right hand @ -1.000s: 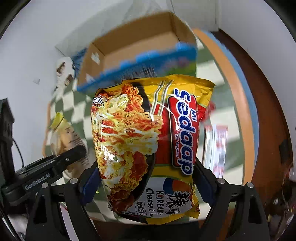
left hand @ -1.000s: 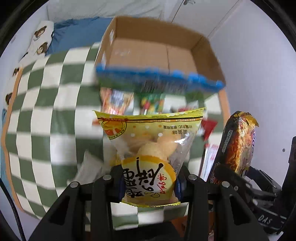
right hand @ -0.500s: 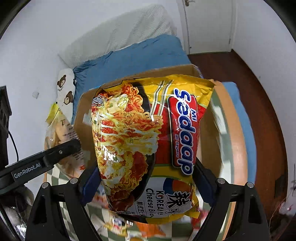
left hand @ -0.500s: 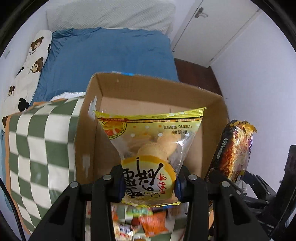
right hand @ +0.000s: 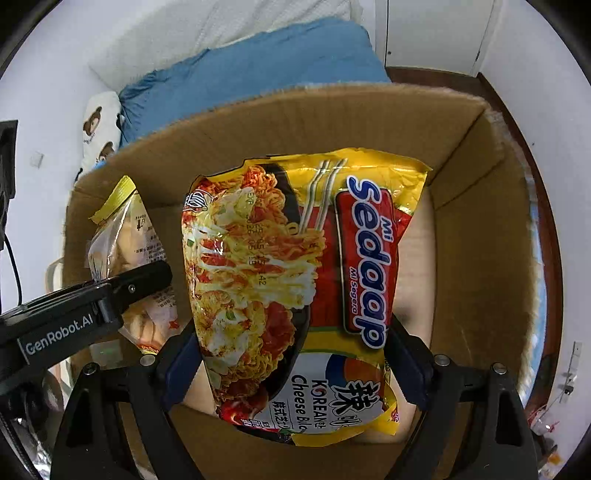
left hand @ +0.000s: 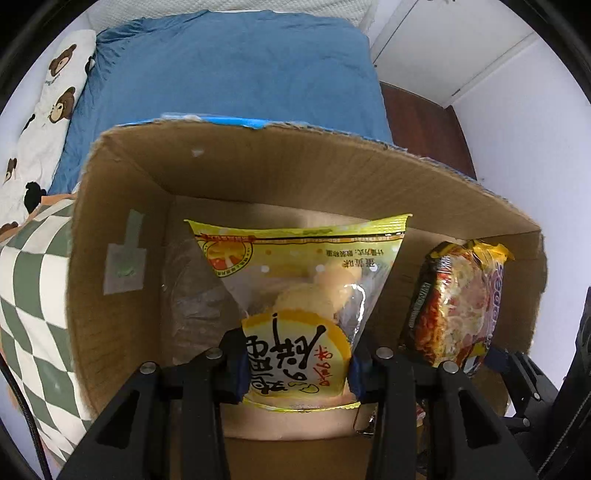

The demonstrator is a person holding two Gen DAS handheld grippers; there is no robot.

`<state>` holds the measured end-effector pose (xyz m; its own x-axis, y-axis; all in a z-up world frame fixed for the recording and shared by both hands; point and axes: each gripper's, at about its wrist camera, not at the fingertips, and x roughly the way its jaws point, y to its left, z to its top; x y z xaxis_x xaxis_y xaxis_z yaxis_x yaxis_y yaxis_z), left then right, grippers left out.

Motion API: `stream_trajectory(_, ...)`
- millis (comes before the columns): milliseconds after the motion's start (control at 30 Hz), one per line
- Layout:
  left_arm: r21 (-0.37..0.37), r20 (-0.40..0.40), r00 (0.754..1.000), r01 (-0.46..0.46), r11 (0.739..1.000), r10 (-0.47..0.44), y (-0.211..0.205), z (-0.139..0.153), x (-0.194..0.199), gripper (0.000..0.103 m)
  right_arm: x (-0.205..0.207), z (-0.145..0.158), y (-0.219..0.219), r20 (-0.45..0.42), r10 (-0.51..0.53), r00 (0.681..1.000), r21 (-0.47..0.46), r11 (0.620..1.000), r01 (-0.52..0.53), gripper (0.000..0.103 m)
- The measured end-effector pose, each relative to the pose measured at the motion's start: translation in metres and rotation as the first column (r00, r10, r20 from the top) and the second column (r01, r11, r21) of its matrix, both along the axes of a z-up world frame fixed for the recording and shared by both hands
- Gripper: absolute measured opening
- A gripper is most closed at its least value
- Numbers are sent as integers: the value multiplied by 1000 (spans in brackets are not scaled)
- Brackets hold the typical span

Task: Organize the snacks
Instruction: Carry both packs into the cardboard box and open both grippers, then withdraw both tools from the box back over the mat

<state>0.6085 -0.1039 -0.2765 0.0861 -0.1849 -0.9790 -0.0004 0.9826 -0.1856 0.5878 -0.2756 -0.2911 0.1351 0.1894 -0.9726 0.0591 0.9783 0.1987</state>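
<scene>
My left gripper point(left hand: 295, 363) is shut on a yellow bag of puffed snacks point(left hand: 295, 288) and holds it inside the open cardboard box point(left hand: 122, 229). My right gripper point(right hand: 291, 365) is shut on a Mi Sedaap noodle packet point(right hand: 295, 280), also held inside the box point(right hand: 476, 229). The noodle packet shows at the right of the left wrist view point(left hand: 454, 306). The snack bag point(right hand: 129, 251) and the left gripper's finger point(right hand: 92, 299) show at the left of the right wrist view. A clear plastic wrapper point(left hand: 192, 295) lies on the box floor.
The box stands on a green and white checked cloth point(left hand: 29, 295). Behind it is a bed with a blue cover point(left hand: 229, 74) and a bear-print pillow point(left hand: 48, 96). White walls and a door point(right hand: 436, 33) stand beyond, with dark wood floor point(left hand: 424, 118).
Both grippers have moved forward from above the table's loose snacks to over and into the cardboard box, each still holding its packet.
</scene>
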Motion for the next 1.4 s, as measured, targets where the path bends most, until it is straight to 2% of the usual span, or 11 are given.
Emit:
stream_trajectory(233, 39, -14, 999, 32, 999, -32, -7, -9, 1, 37, 11, -20, 11, -36, 21, 999, -2, 1000, -21, 91)
stream_trajectory(300, 44, -22, 999, 47, 998, -46, -11, -12, 1, 41, 20, -33, 8, -79, 26, 997, 9, 1000, -25, 92)
stream_trajectory(333, 47, -12, 999, 46, 998, -45, -11, -12, 1, 44, 23, -36, 6, -90, 24, 996, 4, 1000, -24, 93)
stream_trajectory(367, 49, 1, 999, 50, 998, -50, -11, -11, 0, 56, 28, -37, 4, -84, 27, 996, 1, 1000, -27, 94)
stream_trajectory(400, 49, 7, 999, 53, 997, -53, -14, -7, 2, 74, 30, -36, 4, -76, 29, 997, -4, 1000, -29, 99)
stream_trajectory(467, 51, 16, 998, 55, 997, -56, -11, -5, -1, 87, 35, -35, 4, -76, 32, 997, 7, 999, -32, 99)
stream_trajectory(667, 75, 51, 997, 49, 996, -53, -3, 6, -16, 88, 31, -28, -2, -61, 31, 998, -16, 999, -32, 99)
stream_trajectory(867, 85, 145, 988, 33, 996, -45, 7, 30, -46, 88, -19, 1, -2, 6, 11, 1000, -29, 1000, -11, 99)
stream_trajectory(1133, 140, 328, 943, 18, 990, -64, 10, 75, -95, 88, -89, 52, -1, 146, 4, 989, -89, 996, 9, 99)
stream_trajectory(1267, 165, 384, 920, 19, 986, -82, 4, 92, -115, 88, -113, 82, -2, 211, 0, 977, -103, 994, 22, 99)
stream_trajectory(1400, 152, 432, 899, 13, 988, -79, 6, 114, -137, 88, -136, 104, -3, 265, -5, 964, -107, 994, 35, 99)
